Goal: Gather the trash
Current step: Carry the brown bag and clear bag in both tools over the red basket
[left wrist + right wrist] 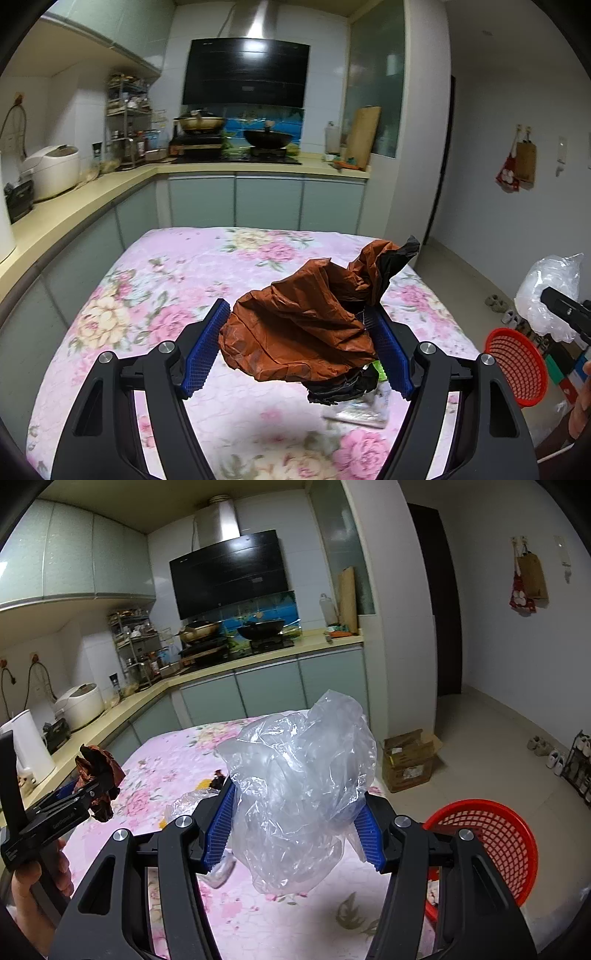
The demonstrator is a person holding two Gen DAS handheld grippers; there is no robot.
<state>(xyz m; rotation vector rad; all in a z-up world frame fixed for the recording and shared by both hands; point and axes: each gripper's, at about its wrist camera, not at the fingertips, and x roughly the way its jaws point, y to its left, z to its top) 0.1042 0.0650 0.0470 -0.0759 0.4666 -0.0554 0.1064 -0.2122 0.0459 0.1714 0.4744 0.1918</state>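
Observation:
My left gripper point(295, 325) is shut on a crumpled brown and black wrapper point(306, 321) and holds it above the floral table point(177, 280). My right gripper point(297, 808) is shut on a crumpled clear plastic bag point(299, 786), also held above the table point(162, 760). A red mesh basket point(491, 842) stands at the table's right edge; it also shows in the left wrist view point(517, 365). The left gripper with the wrapper point(98, 775) shows at the left of the right wrist view. The clear bag point(550, 291) shows at the right of the left wrist view.
More trash lies on the table: a silvery packet point(362, 410), a clear plastic scrap point(192, 801) and a small dark and yellow piece point(212, 781). A cardboard box point(408, 760) and shoes point(550, 753) are on the floor. Kitchen counter point(74, 199) runs left and behind.

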